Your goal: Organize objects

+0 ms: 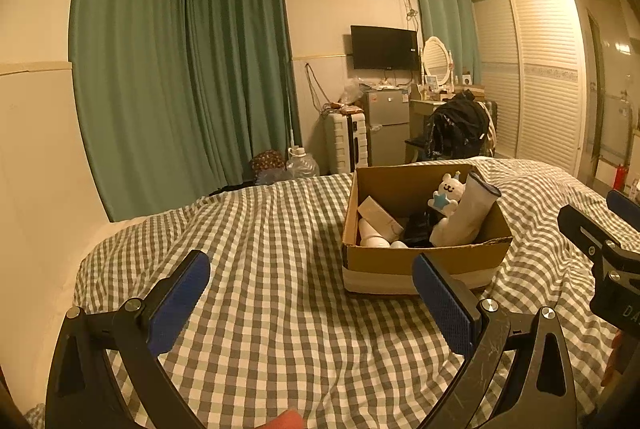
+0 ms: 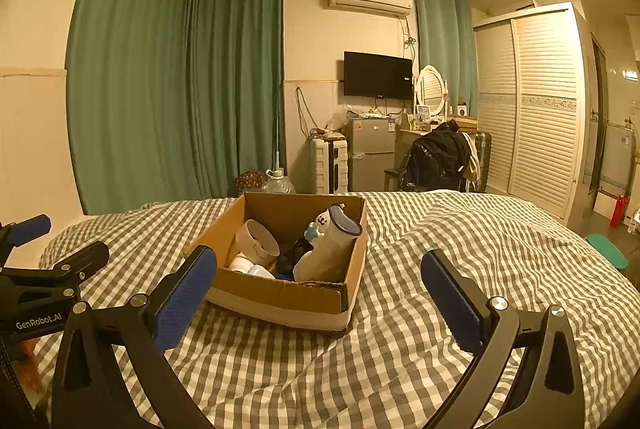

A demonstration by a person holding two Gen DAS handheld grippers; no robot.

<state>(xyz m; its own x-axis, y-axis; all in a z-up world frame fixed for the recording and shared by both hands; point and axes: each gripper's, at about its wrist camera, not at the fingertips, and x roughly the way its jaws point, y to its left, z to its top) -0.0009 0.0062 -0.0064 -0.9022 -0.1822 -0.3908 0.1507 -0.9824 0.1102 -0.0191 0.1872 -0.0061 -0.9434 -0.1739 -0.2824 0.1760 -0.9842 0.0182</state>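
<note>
A brown cardboard box (image 1: 424, 261) (image 2: 280, 299) sits on the checked bed cover. In it lie a white sock with a blue cuff (image 1: 464, 217) (image 2: 328, 249), a white plush toy (image 1: 446, 191) (image 2: 320, 223), a white cup (image 2: 258, 239), a pale carton (image 1: 378, 215) and a dark item (image 1: 418, 229). My left gripper (image 1: 312, 275) is open and empty, just before the box and left of it. My right gripper (image 2: 320, 277) is open and empty, before the box. Each gripper shows at the edge of the other view.
The grey-and-white checked bed (image 1: 260, 269) (image 2: 460, 249) fills the foreground. Beyond it stand green curtains (image 1: 180, 69), a suitcase (image 1: 346, 143), a small fridge (image 1: 386, 127), a chair with black clothes (image 1: 456, 129), a wall TV (image 1: 384, 47) and a louvred wardrobe (image 1: 536, 77).
</note>
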